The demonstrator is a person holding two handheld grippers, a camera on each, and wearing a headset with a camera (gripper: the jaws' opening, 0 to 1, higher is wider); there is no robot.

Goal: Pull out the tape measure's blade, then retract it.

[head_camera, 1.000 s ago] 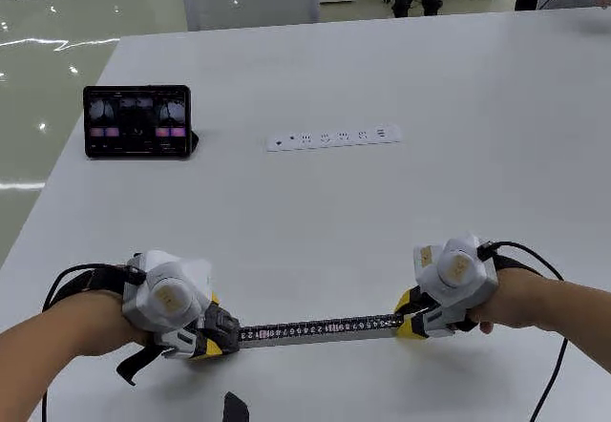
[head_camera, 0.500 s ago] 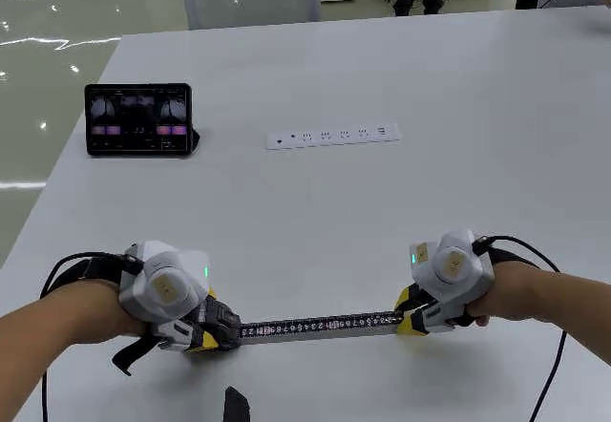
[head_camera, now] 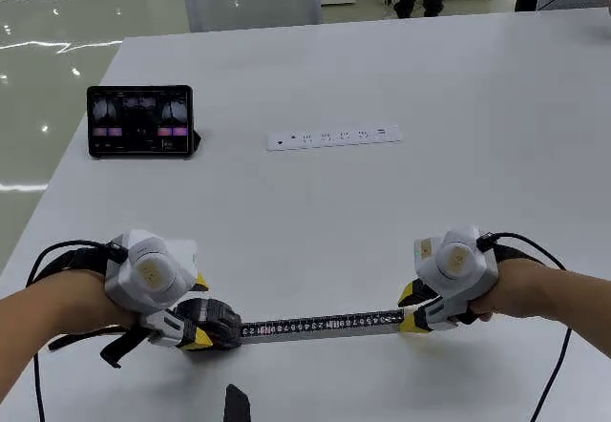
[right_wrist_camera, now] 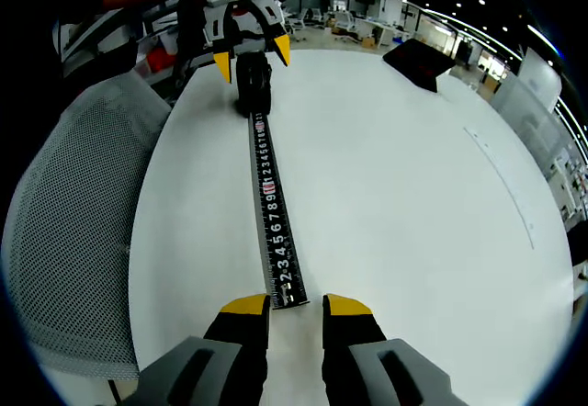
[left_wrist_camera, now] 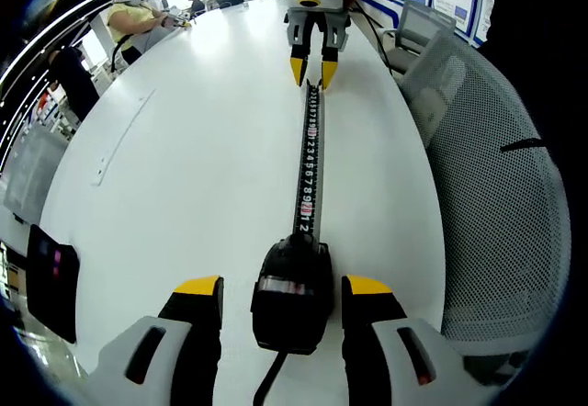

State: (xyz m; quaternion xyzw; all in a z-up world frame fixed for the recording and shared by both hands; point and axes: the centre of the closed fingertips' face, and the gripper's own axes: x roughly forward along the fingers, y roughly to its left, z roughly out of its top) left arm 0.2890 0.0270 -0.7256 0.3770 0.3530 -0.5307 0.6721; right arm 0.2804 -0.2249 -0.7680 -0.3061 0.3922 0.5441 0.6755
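White and broad, the surface [head_camera: 401, 88] carries a tablet [head_camera: 140, 120] and a power strip [head_camera: 334, 137] well beyond both grippers. Nearer us, the tape measure [head_camera: 215, 325] lies flat, its blade [head_camera: 320, 327] drawn out in a straight line across to the right gripper [right_wrist_camera: 296, 305].

What has changed in the last second is on the left. The left gripper [left_wrist_camera: 283, 287] has slid back from the tape measure and let go. Its jaws now stand released, one on each side of the black body, with bare surface showing in both gaps. The tape measure sits between those jaws, touching neither, and the blade runs straight ahead from it. The blade looks no longer or shorter than it was.

At the far end, the blade's tip lies between the tips of the right gripper, whose jaws are drawn in close — whether they truly pinch it we cannot tell.

We judge the pulling-out done and the retracting not yet begun. With the body loose, we expect any release at the right end to send blade and body toward each other — so the left gripper probably needs a fresh hold first.
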